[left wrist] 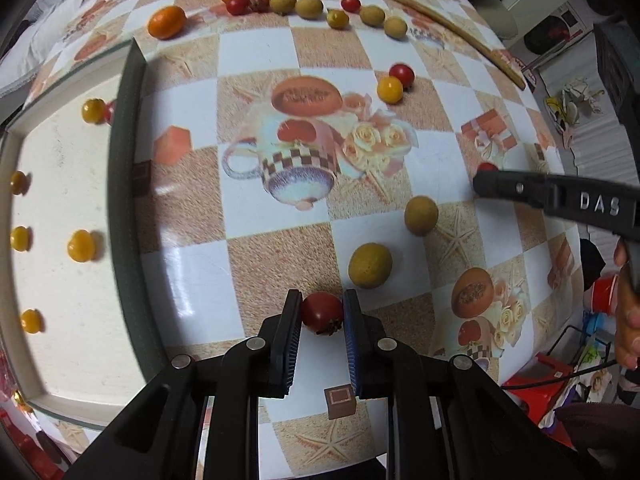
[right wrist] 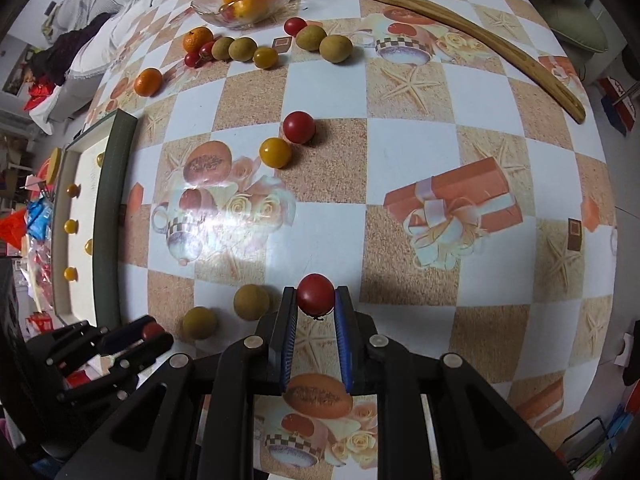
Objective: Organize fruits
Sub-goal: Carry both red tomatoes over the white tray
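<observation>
My left gripper (left wrist: 322, 312) is shut on a red cherry tomato (left wrist: 321, 312) just above the table; it also shows in the right wrist view (right wrist: 140, 334) at lower left. My right gripper (right wrist: 316, 298) is shut on another red cherry tomato (right wrist: 315, 294); its finger (left wrist: 516, 190) reaches in from the right in the left wrist view. Two brown-green longans (left wrist: 370, 266) (left wrist: 421, 215) lie between the grippers. A white tray (left wrist: 60, 184) with a dark rim on the left holds several small yellow tomatoes (left wrist: 81, 245).
A red tomato (right wrist: 299, 127) and a yellow tomato (right wrist: 275, 153) lie mid-table. A row of longans, tomatoes and oranges (right wrist: 198, 39) lies at the back before a glass bowl (right wrist: 248, 0) of oranges. A long curved wooden stick (right wrist: 460, 28) lies at back right.
</observation>
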### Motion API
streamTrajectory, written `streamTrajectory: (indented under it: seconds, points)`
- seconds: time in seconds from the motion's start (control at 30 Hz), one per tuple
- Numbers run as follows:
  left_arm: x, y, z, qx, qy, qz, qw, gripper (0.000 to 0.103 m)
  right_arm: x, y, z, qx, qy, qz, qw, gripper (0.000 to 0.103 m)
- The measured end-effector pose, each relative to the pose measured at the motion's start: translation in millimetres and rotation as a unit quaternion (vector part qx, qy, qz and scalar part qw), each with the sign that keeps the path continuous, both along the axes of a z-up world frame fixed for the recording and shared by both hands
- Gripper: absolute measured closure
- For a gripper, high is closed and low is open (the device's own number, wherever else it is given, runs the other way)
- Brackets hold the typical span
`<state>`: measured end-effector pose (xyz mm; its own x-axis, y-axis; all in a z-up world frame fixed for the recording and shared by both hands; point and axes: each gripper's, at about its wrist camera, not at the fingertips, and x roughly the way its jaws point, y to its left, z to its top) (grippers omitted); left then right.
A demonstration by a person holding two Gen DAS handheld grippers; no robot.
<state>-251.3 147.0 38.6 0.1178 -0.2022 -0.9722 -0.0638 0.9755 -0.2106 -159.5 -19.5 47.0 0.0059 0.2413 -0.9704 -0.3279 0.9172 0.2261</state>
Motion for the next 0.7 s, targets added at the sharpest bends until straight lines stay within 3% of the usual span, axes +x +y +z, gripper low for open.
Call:
streamTrajectory:
  seconds: [0.37, 0.7]
  points:
    - [-10.7, 50.8, 25.7, 0.005, -0.03, 0.052, 0.9982, 0.081, -10.5, 38.8, 22.0, 0.009, -0.009, 0.042, 0.999, 0.083]
    - [-38.6, 128.9, 34.4, 0.023, -0.045, 0.144, 0.9883, 0.081, -14.6, 123.8, 39.1, 0.018, -0.023, 0.125, 0.992, 0.083]
